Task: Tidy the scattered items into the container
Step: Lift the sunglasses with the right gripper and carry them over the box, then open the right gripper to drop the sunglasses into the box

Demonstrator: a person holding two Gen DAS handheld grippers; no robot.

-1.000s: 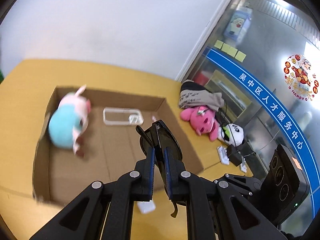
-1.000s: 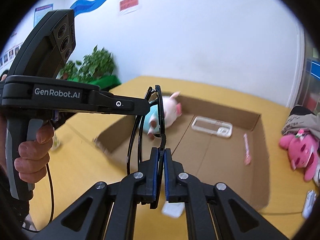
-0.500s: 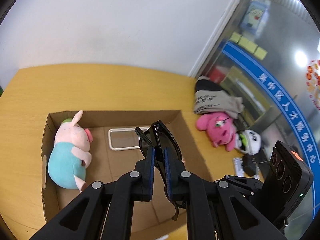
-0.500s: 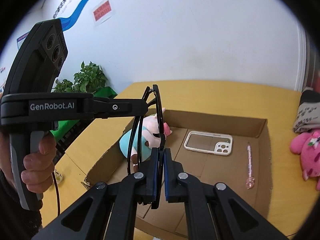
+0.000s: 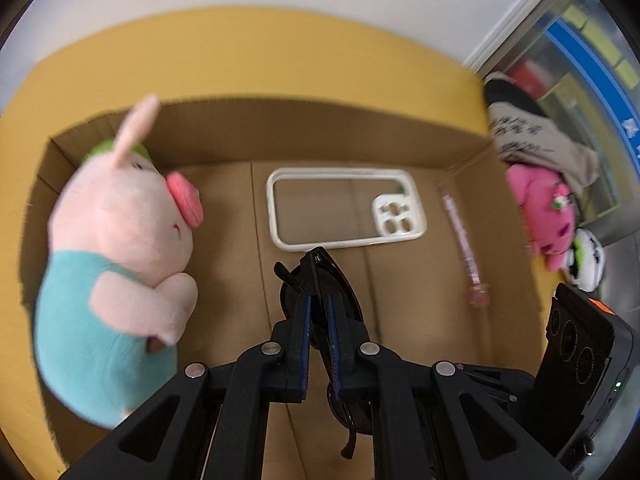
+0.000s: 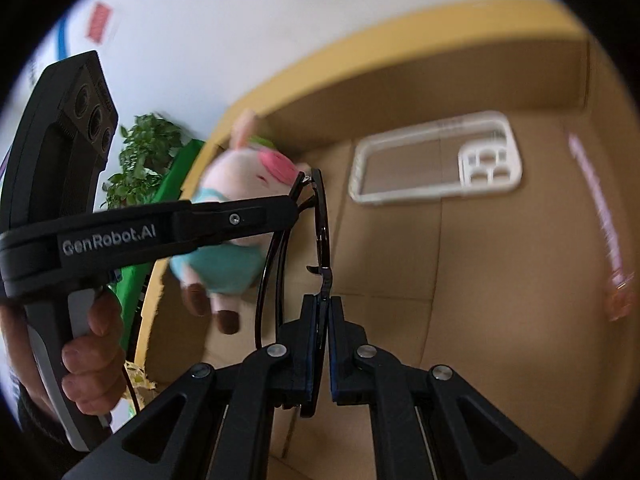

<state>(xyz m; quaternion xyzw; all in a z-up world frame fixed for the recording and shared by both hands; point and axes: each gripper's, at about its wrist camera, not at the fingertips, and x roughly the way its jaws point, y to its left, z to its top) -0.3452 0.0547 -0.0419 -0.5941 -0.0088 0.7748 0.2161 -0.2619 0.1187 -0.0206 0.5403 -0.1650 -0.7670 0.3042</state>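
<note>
Left gripper (image 5: 318, 322) is clamped on the sunglasses (image 5: 320, 276), blue pads pinching the frame near one lens, centre of the left view. Right gripper (image 6: 323, 320) is pinched on the same pair (image 6: 320, 216), holding the thin frame edge-on just below centre of the right view. So both tools share one light pair of glasses, held over the box (image 5: 320, 132).

Directly under them, bare cardboard floor. Above centre lies the phone case (image 5: 346, 208); the pig (image 5: 120, 248) fills the left; a pink pen (image 5: 464, 240) lies at right. Outside the box, at the right edge, a pink plush (image 5: 548, 216) and panda (image 5: 586, 260) wait on the table.

The risks: if one gripper lets go first, the glasses could swing on the other grip and drop lens-down. Pull the hands apart and the hinge gets strained. Height above the floor is hard to read through the blur, so a release from here might land hard or clip the case.
</note>
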